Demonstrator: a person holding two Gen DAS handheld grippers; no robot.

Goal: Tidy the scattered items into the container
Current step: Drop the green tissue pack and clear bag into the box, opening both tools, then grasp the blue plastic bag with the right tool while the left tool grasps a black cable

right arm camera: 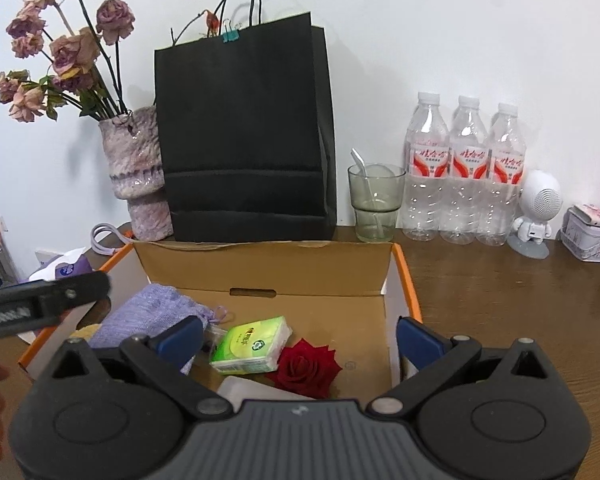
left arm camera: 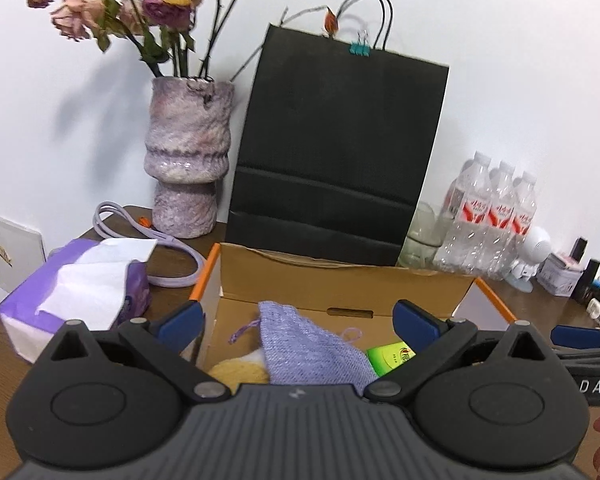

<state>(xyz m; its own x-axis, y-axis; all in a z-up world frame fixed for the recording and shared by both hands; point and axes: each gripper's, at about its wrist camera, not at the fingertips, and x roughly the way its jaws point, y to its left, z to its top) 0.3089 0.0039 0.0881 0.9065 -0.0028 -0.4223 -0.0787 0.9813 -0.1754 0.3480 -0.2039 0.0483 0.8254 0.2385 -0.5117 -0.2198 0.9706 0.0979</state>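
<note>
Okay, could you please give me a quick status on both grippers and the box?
Left gripper open, empty. Right gripper open, empty. Cardboard box holds purple knit pouch, green tissue pack, red rose. Nothing blocking.

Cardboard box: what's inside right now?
Inside the cardboard box: a purple knit pouch, a green tissue pack, a red rose, something yellow and a white item. The near floor is hidden by each hand-held gripper.
</note>
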